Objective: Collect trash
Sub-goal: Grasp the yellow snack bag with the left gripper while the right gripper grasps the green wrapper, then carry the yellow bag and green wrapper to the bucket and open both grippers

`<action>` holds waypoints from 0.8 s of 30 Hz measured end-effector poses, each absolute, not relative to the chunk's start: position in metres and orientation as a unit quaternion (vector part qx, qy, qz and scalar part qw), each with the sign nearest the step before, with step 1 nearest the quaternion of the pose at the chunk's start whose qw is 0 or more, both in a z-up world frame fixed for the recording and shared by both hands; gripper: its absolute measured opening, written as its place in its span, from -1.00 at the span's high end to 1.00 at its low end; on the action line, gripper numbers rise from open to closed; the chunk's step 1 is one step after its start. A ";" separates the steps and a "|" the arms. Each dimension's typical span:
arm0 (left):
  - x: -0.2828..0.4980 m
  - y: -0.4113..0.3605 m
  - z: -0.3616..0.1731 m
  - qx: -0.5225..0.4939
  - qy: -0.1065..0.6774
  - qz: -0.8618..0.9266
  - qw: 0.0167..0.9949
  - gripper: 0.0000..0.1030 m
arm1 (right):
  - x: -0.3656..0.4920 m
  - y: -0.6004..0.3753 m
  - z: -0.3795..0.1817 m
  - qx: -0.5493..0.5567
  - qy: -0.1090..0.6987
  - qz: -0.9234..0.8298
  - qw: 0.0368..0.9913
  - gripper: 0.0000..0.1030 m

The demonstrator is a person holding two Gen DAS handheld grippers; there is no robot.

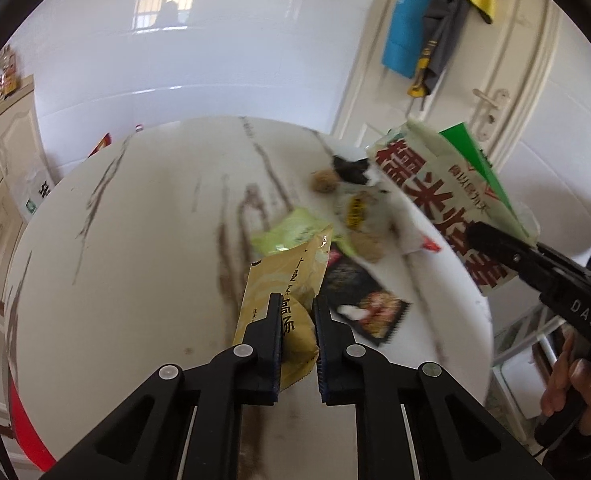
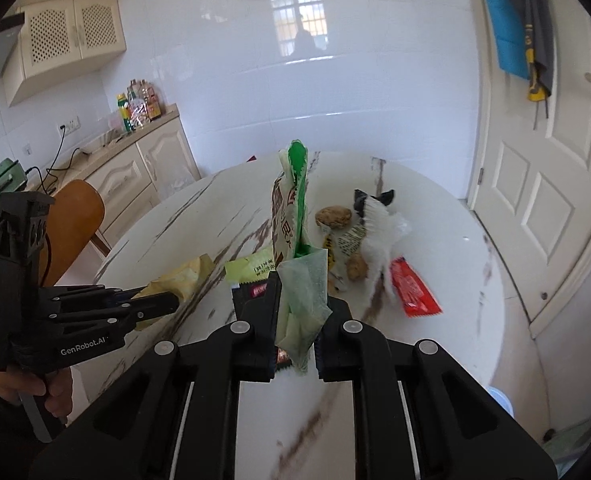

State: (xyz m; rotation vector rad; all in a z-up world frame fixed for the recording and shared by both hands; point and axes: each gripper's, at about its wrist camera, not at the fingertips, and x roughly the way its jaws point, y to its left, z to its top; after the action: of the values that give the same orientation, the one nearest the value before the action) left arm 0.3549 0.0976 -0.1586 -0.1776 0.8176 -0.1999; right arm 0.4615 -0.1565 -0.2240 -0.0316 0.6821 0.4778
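We are mid-pickup: our left gripper (image 1: 297, 312) pinches a yellow wrapper (image 1: 283, 296) and our right gripper (image 2: 301, 312) clamps the green-and-white rice bag (image 2: 291, 216), both lifted above the marble table (image 1: 135, 240). More wrappers lie on the table. Next we need a bin; none is visible.

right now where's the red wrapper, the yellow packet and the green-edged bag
red wrapper (image 2: 413, 290), right wrist view, middle of its face
yellow packet (image 1: 283, 280), left wrist view, printed front
green-edged bag (image 1: 435, 184), left wrist view, red lettering
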 end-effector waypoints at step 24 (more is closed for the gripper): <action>0.399 -0.186 -0.151 0.022 0.404 -0.301 0.863 0.81 | 0.375 -0.402 -0.228 0.067 0.308 0.046 0.948 0.74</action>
State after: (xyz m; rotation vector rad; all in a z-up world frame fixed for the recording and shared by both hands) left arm 0.3989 -0.1857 -0.1509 0.0464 0.8474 -0.6309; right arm 0.3749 -0.4024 -0.2284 0.1365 0.6271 0.0942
